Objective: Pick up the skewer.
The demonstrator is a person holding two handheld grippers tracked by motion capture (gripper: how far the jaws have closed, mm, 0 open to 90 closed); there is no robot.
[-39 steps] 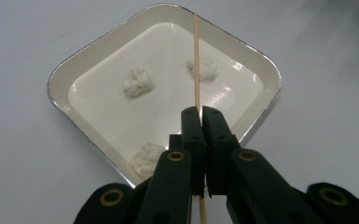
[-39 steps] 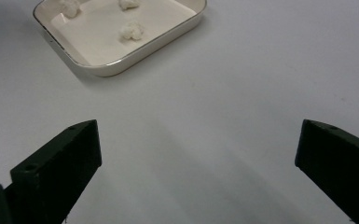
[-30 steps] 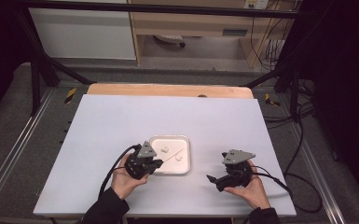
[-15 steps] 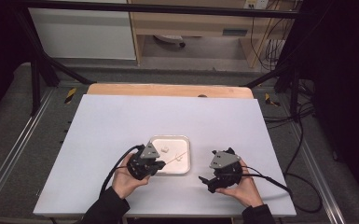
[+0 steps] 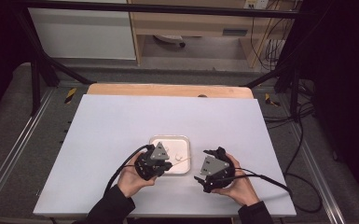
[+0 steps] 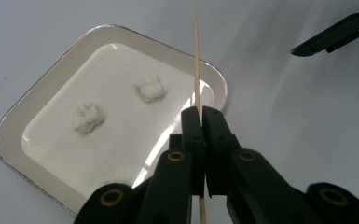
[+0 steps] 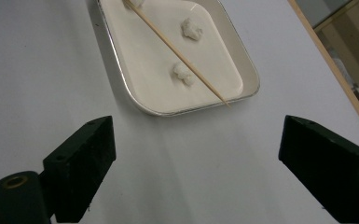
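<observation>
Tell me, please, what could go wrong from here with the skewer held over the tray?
The left gripper pinches the thin skewer low down, leaving a long free end, so it could pivot or slip in the jaws. The white lumps lie loose in the tray; a poke may push them aside rather than spear them. The right gripper, jaws just closing on nothing, is close by the skewer tip and could knock it.

Two black hand-held grippers, left gripper [image 5: 167, 164] and right gripper [image 5: 202, 165], each topped by a grey three-cornered plate with small dark holes, black cable trailing from each, blocky matte jaws with brass-ringed screw holes, dark long sleeves [image 5: 108, 208].
</observation>
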